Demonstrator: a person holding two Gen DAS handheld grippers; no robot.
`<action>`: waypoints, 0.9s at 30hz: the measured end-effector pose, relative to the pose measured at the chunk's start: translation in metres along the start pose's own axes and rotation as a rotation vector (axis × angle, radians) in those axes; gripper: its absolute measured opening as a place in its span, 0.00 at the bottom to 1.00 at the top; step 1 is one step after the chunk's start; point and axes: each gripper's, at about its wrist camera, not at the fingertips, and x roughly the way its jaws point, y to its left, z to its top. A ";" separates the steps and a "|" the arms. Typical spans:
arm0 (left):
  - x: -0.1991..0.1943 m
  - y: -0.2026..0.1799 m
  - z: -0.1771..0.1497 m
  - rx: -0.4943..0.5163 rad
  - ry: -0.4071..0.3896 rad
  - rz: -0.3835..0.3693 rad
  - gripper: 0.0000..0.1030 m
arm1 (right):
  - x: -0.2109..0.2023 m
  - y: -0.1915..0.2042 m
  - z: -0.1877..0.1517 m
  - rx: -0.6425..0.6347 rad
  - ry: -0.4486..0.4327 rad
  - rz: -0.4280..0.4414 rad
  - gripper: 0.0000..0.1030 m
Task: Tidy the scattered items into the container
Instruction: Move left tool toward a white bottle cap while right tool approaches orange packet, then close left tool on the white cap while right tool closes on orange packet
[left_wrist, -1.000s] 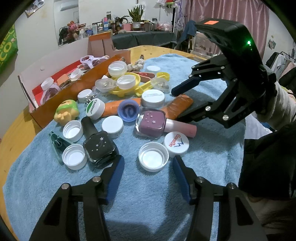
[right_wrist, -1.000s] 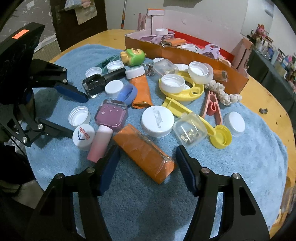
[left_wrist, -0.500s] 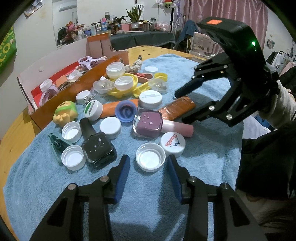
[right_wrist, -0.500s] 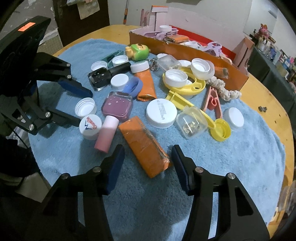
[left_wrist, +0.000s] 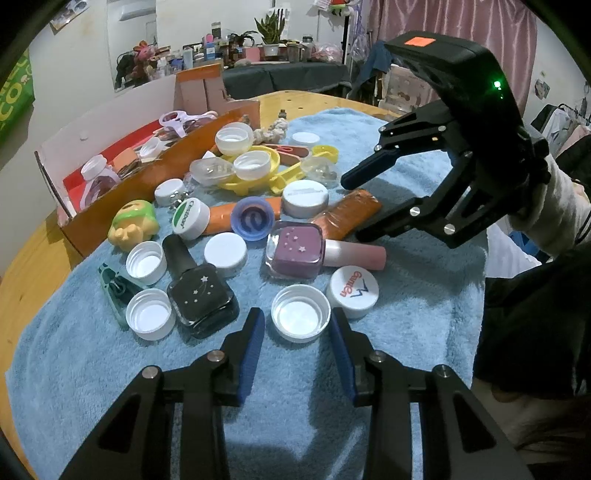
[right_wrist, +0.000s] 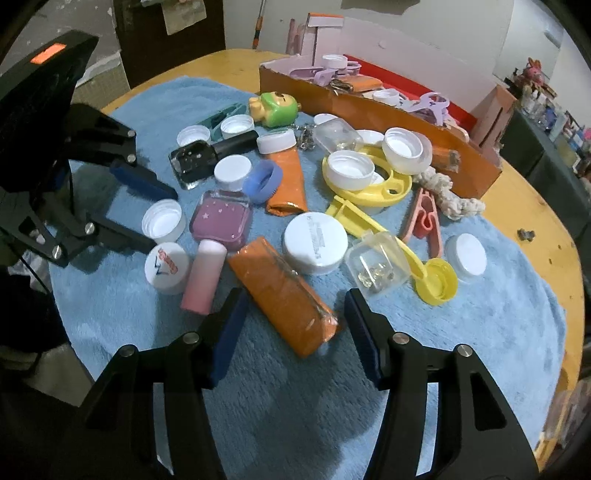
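The left gripper (left_wrist: 297, 325) hangs over the blue towel (left_wrist: 406, 325) with an upturned white bottle cap (left_wrist: 300, 313) sitting between its blue pads. Its jaws are closing, narrow now, yet a sliver of towel shows on either side of the cap, so the pads do not press on it. The cap is probably chosen because it lies apart from the pile, at the near edge.

The right gripper (right_wrist: 293, 321) straddles the near end of an orange packet (right_wrist: 284, 295), which lies slantwise from ten o'clock to four o'clock in its own view. Its jaws are opening slightly and stand clear of the packet on both sides (likely widening because the packet lies crooked).

The container, an orange cardboard box (left_wrist: 122, 206), sits at ten o'clock from the left gripper's view and at one o'clock from the right's, along the far edge of the towel. It already holds lilac clips and a few caps. Most items lie scattered between box and grippers, so the task looks far from finished.
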 end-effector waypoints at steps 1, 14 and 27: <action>0.000 0.000 0.000 0.002 0.000 0.000 0.38 | 0.000 0.000 0.000 -0.001 0.002 0.002 0.54; 0.001 0.003 0.001 -0.016 0.000 -0.005 0.38 | 0.010 -0.010 0.009 0.019 -0.002 0.078 0.50; -0.002 0.012 0.004 -0.072 -0.011 0.014 0.33 | -0.002 -0.003 0.000 0.072 -0.018 0.138 0.31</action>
